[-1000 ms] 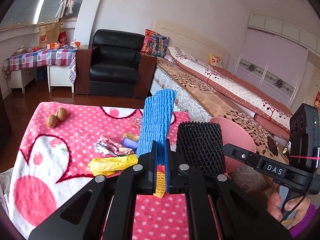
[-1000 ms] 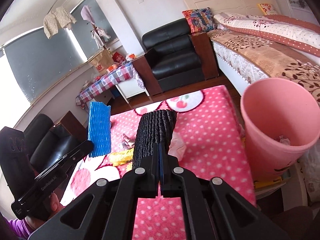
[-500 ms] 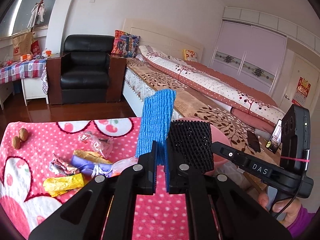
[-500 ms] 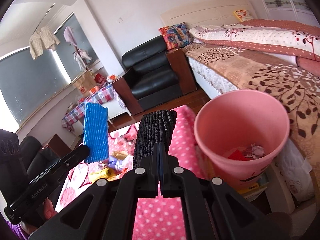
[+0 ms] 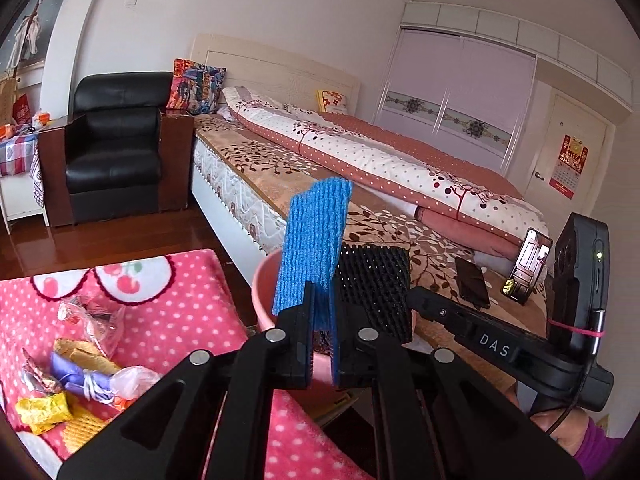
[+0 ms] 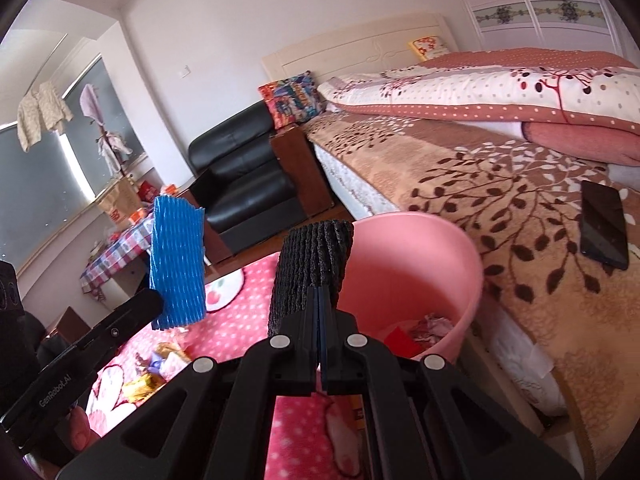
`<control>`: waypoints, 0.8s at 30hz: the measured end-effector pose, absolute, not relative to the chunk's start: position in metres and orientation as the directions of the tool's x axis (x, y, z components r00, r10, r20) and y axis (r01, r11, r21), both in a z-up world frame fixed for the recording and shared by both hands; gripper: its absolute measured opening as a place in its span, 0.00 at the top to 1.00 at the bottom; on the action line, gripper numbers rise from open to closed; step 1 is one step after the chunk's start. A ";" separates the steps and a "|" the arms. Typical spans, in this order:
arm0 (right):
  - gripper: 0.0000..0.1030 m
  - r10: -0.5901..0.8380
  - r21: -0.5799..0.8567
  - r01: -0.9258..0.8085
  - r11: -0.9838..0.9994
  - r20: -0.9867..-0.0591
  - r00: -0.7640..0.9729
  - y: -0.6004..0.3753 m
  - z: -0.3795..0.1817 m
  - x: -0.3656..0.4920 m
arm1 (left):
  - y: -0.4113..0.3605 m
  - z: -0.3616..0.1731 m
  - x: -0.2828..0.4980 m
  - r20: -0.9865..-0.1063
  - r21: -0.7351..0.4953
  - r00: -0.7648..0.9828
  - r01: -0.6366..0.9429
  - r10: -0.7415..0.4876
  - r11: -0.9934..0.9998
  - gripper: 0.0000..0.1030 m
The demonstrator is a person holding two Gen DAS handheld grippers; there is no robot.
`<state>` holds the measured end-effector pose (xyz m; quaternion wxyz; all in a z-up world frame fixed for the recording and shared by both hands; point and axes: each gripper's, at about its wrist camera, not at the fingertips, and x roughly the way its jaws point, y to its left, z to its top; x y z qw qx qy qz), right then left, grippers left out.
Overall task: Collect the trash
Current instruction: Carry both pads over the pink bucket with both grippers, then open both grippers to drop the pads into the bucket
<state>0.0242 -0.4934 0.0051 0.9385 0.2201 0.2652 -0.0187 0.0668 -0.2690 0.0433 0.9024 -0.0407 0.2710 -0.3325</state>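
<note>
My left gripper [image 5: 322, 320] is shut on a blue foam net sleeve [image 5: 314, 244], which stands upright in front of the pink bin [image 5: 264, 280]. The same blue sleeve [image 6: 178, 260] shows at the left of the right wrist view. My right gripper [image 6: 320, 312] is shut on a black foam net sleeve [image 6: 314, 266], held at the near rim of the pink bin [image 6: 420, 264]. In the left wrist view this black sleeve [image 5: 376, 284] hangs just right of the blue one. Scraps of paper [image 6: 434, 326] lie at the bin's bottom.
Several wrappers [image 5: 80, 376] lie on the pink dotted table cover [image 5: 172, 312] at the left. A bed [image 6: 500, 184] with a black phone [image 6: 604, 224] runs close behind the bin. A black armchair [image 5: 116, 140] stands at the back.
Both grippers have swung to the right with their sleeves, off the table's middle and over to the pink bin. The bin now sits directly ahead; the wrappers have slid to the left.
</note>
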 end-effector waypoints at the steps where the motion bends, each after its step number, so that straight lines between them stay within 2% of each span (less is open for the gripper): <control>1: 1.00 0.070 0.399 0.163 0.902 -0.509 0.858 -0.498 0.003 0.025 | -0.274 0.041 0.070 -0.467 -0.262 0.621 0.583 -0.630 0.769 0.95; 12: 1.00 -0.033 0.320 0.255 0.912 -0.563 0.826 -0.523 -0.019 0.047 | -0.314 0.011 0.096 -0.536 -0.294 0.543 0.598 -0.647 0.746 0.95; 24: 0.99 -0.030 0.315 0.268 0.911 -0.597 0.802 -0.523 -0.037 0.059 | -0.319 -0.008 0.113 -0.588 -0.319 0.516 0.560 -0.623 0.765 0.92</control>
